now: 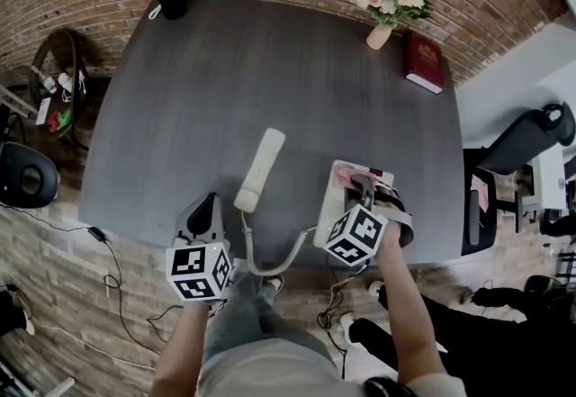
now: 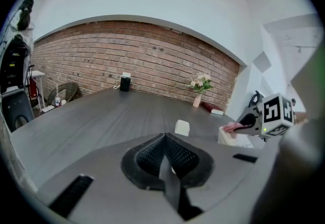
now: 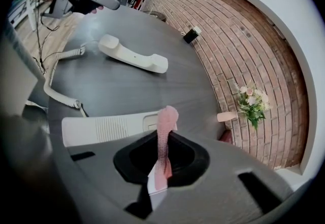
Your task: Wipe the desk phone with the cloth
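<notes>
Pink cloth, white desk phone — dark grey desk.

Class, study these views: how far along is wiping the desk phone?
Done: the handset lies off the phone base, on the table. In hand: the right gripper, shut on the pink cloth, is at the base; the left gripper is shut, empty. Left, probably: wiping the handset and replacing it.

Grey and black-padded, left hand-held gripper and right hand-held gripper each carry 1 black-and-white marker cube.
</notes>
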A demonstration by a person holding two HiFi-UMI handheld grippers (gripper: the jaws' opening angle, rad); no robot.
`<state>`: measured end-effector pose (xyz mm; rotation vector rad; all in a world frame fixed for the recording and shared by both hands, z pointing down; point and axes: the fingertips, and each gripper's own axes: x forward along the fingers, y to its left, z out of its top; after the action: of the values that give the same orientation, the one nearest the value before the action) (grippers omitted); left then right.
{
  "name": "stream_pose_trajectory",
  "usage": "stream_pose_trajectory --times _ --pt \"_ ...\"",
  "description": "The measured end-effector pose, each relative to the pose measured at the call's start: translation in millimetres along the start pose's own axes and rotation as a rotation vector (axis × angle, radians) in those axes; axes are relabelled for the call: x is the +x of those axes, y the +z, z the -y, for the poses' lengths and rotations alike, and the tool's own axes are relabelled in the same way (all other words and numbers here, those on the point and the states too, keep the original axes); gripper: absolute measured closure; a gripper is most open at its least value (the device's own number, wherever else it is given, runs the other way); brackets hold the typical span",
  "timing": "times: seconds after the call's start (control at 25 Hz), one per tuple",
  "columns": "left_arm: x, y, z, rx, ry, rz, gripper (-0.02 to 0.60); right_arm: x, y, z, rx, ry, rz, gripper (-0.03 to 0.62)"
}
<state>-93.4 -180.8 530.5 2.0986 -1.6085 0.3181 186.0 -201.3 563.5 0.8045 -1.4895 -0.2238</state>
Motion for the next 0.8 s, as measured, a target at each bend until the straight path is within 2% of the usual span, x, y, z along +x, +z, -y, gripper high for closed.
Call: stream_pose_trajectory --times 0.8 --pt "-17.1 -13.3 -3.7 -0.003 -0.006 -0.012 0.577 -14.2 -2.9 -34.8 -0.011 0.048 -0.019 0.57"
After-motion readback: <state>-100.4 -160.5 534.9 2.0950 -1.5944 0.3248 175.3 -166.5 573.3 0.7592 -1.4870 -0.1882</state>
